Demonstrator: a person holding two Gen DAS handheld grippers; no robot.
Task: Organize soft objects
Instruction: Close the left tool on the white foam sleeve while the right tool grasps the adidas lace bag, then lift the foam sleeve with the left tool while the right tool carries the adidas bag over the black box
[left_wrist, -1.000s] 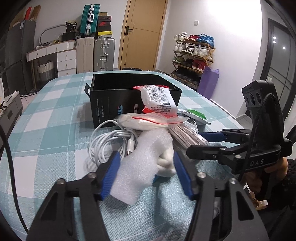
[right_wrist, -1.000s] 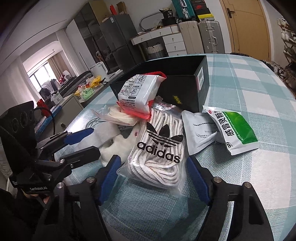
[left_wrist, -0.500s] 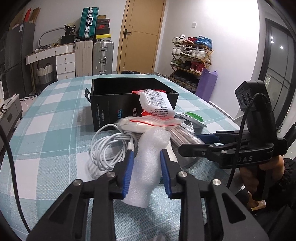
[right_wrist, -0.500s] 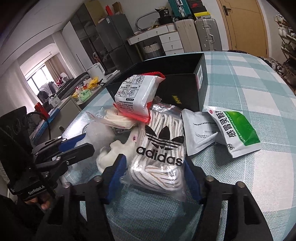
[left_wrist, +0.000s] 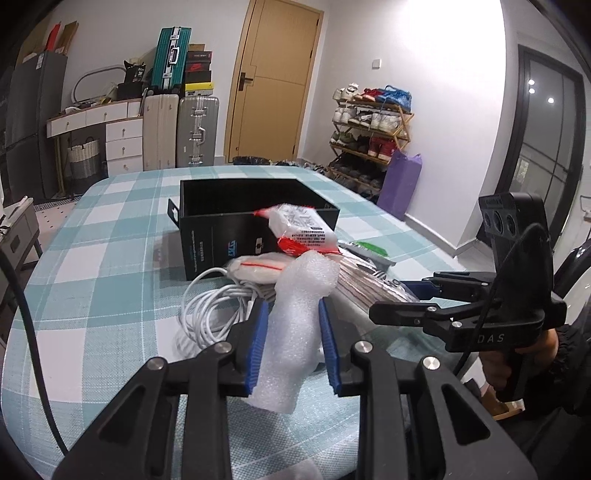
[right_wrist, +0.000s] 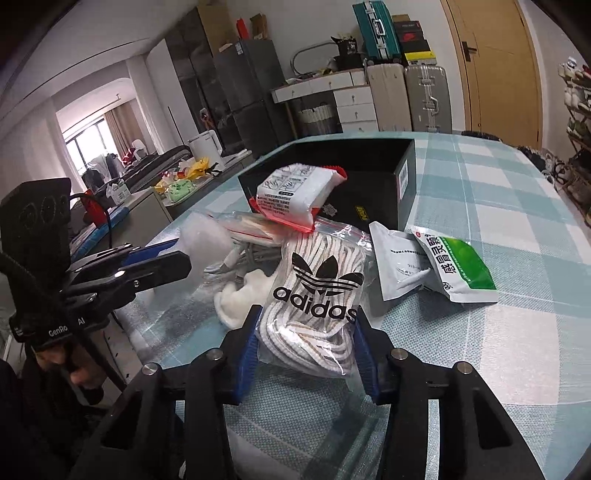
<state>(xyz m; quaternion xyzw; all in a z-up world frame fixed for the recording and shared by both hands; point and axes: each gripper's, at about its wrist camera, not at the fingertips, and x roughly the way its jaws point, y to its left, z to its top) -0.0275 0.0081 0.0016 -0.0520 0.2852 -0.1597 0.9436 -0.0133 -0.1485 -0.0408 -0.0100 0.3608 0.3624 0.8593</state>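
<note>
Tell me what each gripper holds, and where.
The left gripper clamps the foam sheet across its middle. The right gripper pinches the near end of the Adidas bag.

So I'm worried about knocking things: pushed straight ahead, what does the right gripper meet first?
Past the adidas bag the right gripper already clamps, probably the red-and-white packet leaning on the black box; depth is unclear.

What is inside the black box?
The black box looks open on top, and only dark inner walls show. A white packet with red ends leans on its front rim. The box floor is hidden by the walls, so something could lie there unseen.
</note>
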